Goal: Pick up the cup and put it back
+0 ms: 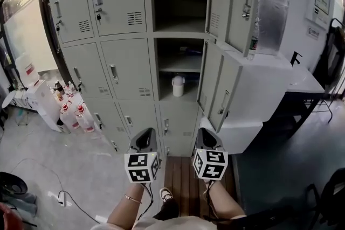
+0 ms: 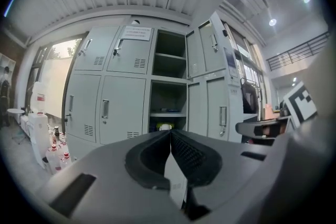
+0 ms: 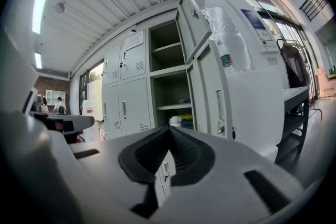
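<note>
White cup (image 1: 177, 85), one only, stands in the lower of two open locker compartments (image 1: 179, 54).
Left hand-held gripper (image 1: 145, 136) and right hand-held gripper (image 1: 208, 135), both clenched on nothing, well apart from it.

My L gripper (image 1: 144, 136) & R gripper (image 1: 208, 135): grey shells, blk ribbed pads (image 2: 190, 157), blk/wht square-marker cubes (image 1: 142, 166). Lockers (image 1: 121, 64) pale grey. Cup (image 1: 177, 86) white, lid maybe yellowish, too small to tell. Floor strip (image 1: 183, 180) brown wood.
</note>
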### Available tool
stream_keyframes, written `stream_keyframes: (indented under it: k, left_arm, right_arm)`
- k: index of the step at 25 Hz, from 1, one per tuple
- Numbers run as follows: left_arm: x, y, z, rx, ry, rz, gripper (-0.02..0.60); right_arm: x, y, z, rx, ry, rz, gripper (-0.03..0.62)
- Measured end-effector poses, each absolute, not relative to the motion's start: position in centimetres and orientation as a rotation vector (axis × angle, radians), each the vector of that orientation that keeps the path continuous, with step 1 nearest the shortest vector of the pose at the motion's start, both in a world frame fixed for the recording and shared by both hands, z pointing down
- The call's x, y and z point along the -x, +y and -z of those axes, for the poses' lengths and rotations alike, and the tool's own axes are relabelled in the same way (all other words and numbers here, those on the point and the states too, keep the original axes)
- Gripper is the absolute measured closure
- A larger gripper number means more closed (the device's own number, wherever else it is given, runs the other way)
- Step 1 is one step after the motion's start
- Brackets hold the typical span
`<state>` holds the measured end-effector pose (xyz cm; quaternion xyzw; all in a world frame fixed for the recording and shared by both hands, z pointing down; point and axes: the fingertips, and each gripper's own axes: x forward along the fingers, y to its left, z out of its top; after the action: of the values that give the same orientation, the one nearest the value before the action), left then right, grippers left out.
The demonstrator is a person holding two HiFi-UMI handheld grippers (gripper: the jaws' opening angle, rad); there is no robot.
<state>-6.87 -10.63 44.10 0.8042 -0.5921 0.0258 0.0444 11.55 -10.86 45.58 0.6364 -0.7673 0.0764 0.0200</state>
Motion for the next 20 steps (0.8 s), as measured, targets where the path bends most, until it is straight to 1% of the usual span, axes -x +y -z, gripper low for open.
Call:
stream_keyframes:
  k: [12, 20]
  left_arm:
    - [7.8, -27.5, -42.5, -2.476, -1.791, -0.005, 0.572]
    - [9.3, -35.9, -44.4, -2.434, -1.781, -0.012, 0.571]
  right_arm:
    - [-9.7, -26.7, -43.6, -1.953, -2.361, -0.151, 0.603]
    - [-8.6, -35.1, -44.5, -1.963, -2.321, -0.156, 0.603]
